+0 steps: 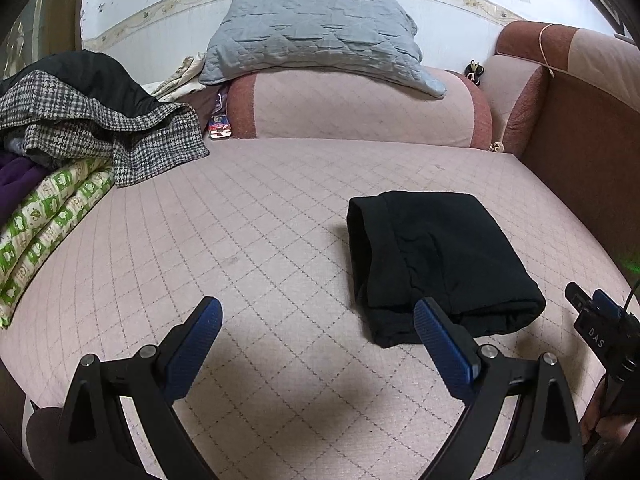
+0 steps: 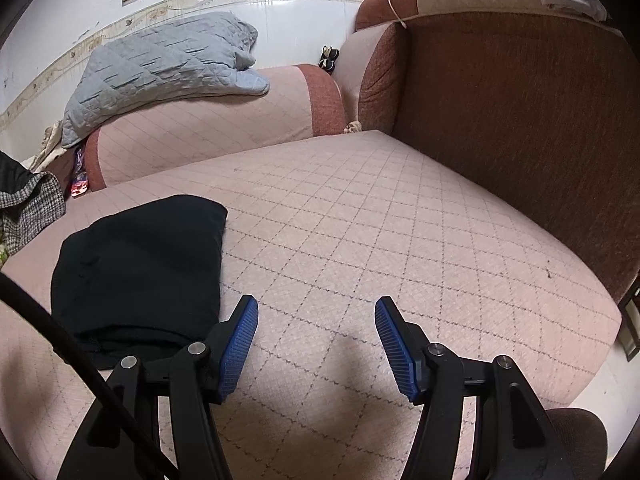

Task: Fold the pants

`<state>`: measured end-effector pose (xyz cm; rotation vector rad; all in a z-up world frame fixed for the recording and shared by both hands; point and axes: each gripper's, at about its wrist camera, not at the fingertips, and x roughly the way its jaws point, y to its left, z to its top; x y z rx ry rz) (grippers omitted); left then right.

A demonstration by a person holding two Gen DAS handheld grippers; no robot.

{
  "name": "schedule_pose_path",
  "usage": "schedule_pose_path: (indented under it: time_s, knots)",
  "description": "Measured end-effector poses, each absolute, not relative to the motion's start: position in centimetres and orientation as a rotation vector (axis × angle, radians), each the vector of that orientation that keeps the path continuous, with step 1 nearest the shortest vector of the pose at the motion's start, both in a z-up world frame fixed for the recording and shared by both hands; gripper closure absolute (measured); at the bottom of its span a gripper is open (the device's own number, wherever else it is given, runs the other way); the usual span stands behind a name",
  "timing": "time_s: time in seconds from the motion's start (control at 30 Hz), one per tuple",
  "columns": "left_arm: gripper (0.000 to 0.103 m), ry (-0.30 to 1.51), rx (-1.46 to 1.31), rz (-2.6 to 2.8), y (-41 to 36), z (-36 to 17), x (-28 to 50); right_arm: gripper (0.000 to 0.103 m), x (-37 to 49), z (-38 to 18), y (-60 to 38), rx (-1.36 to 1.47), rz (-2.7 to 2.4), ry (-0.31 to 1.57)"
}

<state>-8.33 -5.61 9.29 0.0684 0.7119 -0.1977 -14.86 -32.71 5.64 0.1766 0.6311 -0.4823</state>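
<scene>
The black pants lie folded into a compact bundle on the pink quilted sofa seat. In the right wrist view the pants lie at the left on the seat. My left gripper is open and empty above the seat, with its right finger just in front of the bundle's near edge. My right gripper is open and empty, just to the right of the bundle. Part of the right gripper also shows in the left wrist view at the far right.
A pile of clothes with a houndstooth garment and a green-patterned cloth lies at the left. A grey quilted pillow rests on the bolster at the back. The brown sofa armrest rises at the right.
</scene>
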Motion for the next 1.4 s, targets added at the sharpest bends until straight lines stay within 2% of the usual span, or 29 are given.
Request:
schedule_pose_path:
  time_s: [0.3, 0.47, 0.6, 0.67, 0.93, 1.4]
  knots:
    - [0.007, 0.743, 0.014, -0.167, -5.4, 7.3, -8.2, 0.038, -16.0, 5.7, -33.0, 0.223, -0.512, 0.634]
    - [0.007, 0.793, 0.021, -0.193, -8.3, 5.8, -5.8, 0.038, -14.9, 5.8, -33.6, 0.238, -0.546, 0.631]
    - [0.006, 0.658, 0.215, -0.197, -10.2, 7.0, -6.0, 0.038, -13.7, 5.5, -33.0, 0.104, -0.539, 0.607]
    - [0.006, 0.621, 0.238, -0.2, -9.8, 7.5, -5.9, 0.038, -13.1, 5.4, -33.6, 0.142, -0.527, 0.617]
    - [0.006, 0.72, 0.099, -0.203, -7.6, 6.2, -5.0, 0.038, -12.5, 5.0, -32.1, 0.082, -0.521, 0.609]
    - [0.007, 0.806, 0.114, -0.192, -7.6, 6.3, -6.5, 0.035, -13.3, 4.8, -32.2, 0.083, -0.54, 0.617]
